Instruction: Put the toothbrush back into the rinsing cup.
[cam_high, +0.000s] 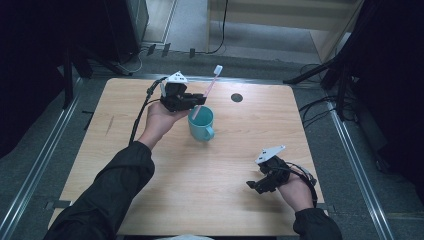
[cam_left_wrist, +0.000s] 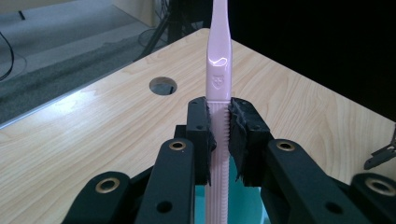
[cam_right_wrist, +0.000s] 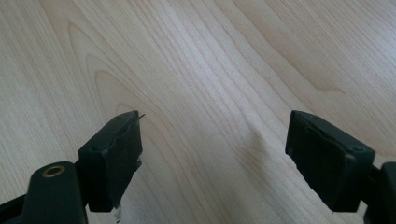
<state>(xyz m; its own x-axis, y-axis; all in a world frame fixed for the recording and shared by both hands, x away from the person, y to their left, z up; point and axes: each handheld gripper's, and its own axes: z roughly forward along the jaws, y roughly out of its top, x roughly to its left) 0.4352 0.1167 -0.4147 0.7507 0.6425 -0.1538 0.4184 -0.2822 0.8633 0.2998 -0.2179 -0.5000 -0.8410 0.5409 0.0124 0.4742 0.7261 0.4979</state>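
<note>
A pink toothbrush (cam_high: 210, 88) stands almost upright, its white bristle head up and its lower end down inside a teal mug (cam_high: 201, 123) near the middle of the wooden table (cam_high: 150, 165). My left gripper (cam_high: 196, 101) is shut on the toothbrush handle (cam_left_wrist: 219, 74), just above the mug's rim; the ribbed grip of the handle sits pinched between both pads. The teal of the mug (cam_left_wrist: 247, 205) shows below the jaws. My right gripper (cam_high: 253, 185) rests low over the table's near right part, open, with bare wood between its pads (cam_right_wrist: 114, 154).
A round cable hole (cam_high: 237, 97) is cut in the table behind the mug, also seen as the hole (cam_left_wrist: 163, 86) in the left gripper view. The table's right and far edges drop off to dark floor with cables and stand legs.
</note>
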